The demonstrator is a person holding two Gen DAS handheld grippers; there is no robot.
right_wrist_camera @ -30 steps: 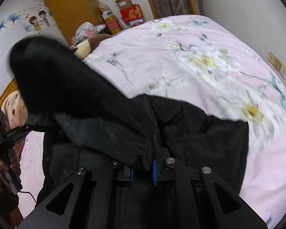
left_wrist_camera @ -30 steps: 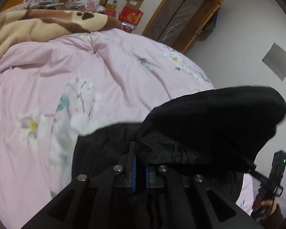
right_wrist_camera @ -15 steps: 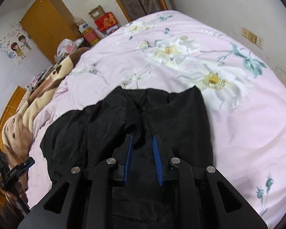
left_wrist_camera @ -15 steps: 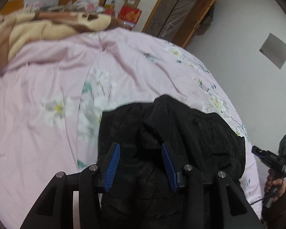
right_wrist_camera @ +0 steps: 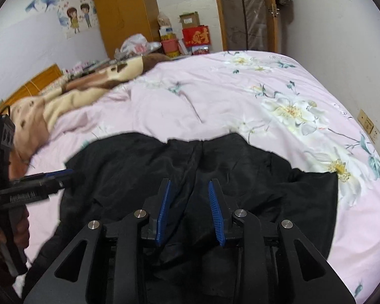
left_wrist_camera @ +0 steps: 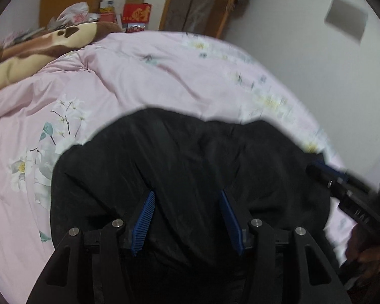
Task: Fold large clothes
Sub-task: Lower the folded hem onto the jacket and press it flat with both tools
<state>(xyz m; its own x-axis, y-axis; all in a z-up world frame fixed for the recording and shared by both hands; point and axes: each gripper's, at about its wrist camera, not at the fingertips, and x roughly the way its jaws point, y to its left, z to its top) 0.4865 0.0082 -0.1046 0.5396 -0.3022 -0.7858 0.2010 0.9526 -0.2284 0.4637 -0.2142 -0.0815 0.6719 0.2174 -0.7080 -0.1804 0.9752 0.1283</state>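
— Now lying on the pink floral bedcover (right_wrist_camera: 215,96), near its close edge: black garment (right_wrist_camera: 215,167), bunched into a broad heap. Running side to side across both views, long axis roughly parallel to the near edge of the bed. Pointing which end where, collar or hem? Hard telling, the cloth being so dark and creased.

— Agreed. Showing a central seam or fold running away from the right gripper (right_wrist_camera: 188,185), though. Left gripper (left_wrist_camera: 187,195) hovering over the garment's left half, blue pads (left_wrist_camera: 145,217) spread and opening further, cloth lying under them but nothing pinched.

— Same on the right: jaws parting, pads (right_wrist_camera: 163,212) standing clear of the fabric, released, not clenched on anything.

— Left view blurring toward its right side, so possibly the other tool's tip there, touching or just over the garment's right edge; not telling which.

— Lying beyond, at the far left of the bed: brown and cream blanket (right_wrist_camera: 83,93). Standing against the far wall: wooden wardrobe (right_wrist_camera: 126,12), red box (right_wrist_camera: 196,35) beside it.
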